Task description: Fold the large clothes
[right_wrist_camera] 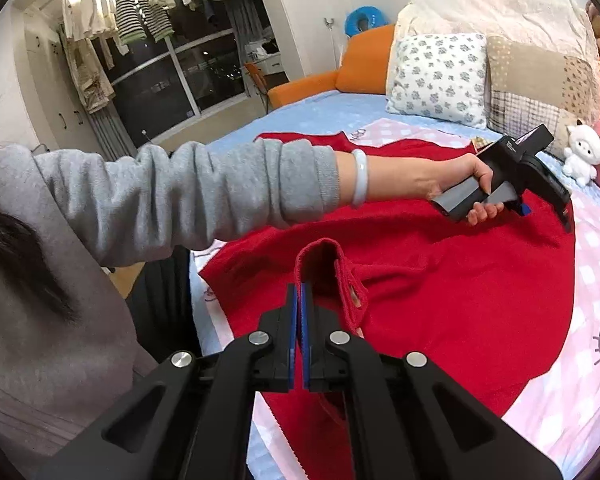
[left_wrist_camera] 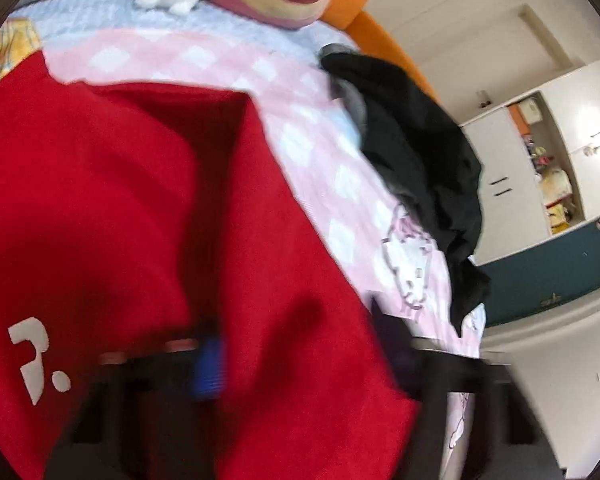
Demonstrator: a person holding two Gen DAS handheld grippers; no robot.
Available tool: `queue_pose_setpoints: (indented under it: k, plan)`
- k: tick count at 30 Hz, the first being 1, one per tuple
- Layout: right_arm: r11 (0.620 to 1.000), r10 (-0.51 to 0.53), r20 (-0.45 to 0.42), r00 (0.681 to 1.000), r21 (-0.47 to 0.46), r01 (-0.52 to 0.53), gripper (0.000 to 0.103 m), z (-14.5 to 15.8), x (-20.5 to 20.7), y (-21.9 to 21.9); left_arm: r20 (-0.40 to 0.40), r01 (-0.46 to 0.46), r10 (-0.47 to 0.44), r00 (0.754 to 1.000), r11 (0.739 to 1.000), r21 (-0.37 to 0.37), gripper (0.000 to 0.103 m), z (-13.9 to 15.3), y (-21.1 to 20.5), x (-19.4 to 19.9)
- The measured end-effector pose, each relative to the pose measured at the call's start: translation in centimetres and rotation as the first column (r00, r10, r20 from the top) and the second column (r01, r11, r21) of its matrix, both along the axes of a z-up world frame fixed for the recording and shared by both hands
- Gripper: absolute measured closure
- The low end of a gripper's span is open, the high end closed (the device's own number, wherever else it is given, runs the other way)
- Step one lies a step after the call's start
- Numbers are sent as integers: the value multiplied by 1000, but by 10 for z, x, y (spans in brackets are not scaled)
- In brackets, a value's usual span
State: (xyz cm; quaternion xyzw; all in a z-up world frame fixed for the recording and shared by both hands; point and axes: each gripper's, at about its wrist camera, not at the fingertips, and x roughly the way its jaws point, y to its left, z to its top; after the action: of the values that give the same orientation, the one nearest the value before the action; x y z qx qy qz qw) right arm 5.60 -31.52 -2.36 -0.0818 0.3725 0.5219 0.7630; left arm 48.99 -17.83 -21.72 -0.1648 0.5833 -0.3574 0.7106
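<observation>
A big red sweater (right_wrist_camera: 440,288) lies spread on the bed; in the left wrist view the red sweater (left_wrist_camera: 120,200) shows a white printed mark. My right gripper (right_wrist_camera: 299,304) is shut on a raised fold of its near edge, and a loop of red cloth stands up above the pads. A hand holds my left gripper (right_wrist_camera: 546,214) at the sweater's far right edge. In its own blurred view the left gripper (left_wrist_camera: 300,352) has red cloth bunched between the blue pad (left_wrist_camera: 210,364) and the other finger, filling the gap.
The bed carries a pink checked sheet (left_wrist_camera: 300,92) and a black garment (left_wrist_camera: 420,152) at its far edge. Pillows (right_wrist_camera: 436,76) and a white plush toy (right_wrist_camera: 582,152) sit at the head. A grey-sleeved arm (right_wrist_camera: 220,188) crosses the bed. White cupboards (left_wrist_camera: 500,184) stand beyond.
</observation>
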Motion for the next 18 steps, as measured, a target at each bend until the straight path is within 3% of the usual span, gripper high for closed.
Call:
queue_pose_setpoints:
  k: [1, 2, 5, 8, 12, 15, 18]
  plan:
    - [1000, -3, 5, 1000, -11, 3, 101, -1, -1, 0, -9, -19, 19, 1000, 1000, 15, 78, -3, 0, 3]
    - [1000, -5, 12, 1000, -19, 5, 101, -1, -1, 0, -13, -38, 38, 999, 999, 25, 96, -5, 2, 7]
    - [999, -12, 34, 999, -38, 13, 101, -2, -5, -2, 40, -36, 36, 999, 999, 13, 96, 1, 3, 16]
    - [997, -30, 61, 998, -66, 34, 101, -4, -7, -7, 129, -7, 0, 992, 999, 54, 96, 20, -16, 23]
    - [986, -63, 114, 992, -146, 79, 101, -7, -13, -16, 263, -20, 5, 965, 998, 54, 96, 59, -48, 42]
    - [970, -68, 168, 984, -218, 104, 101, -12, -26, -17, 260, -41, 40, 965, 999, -4, 96, 71, -54, 57]
    - [961, -54, 162, 985, -261, 95, 101, -33, -41, -14, 233, -60, 60, 971, 998, -6, 96, 58, -52, 56]
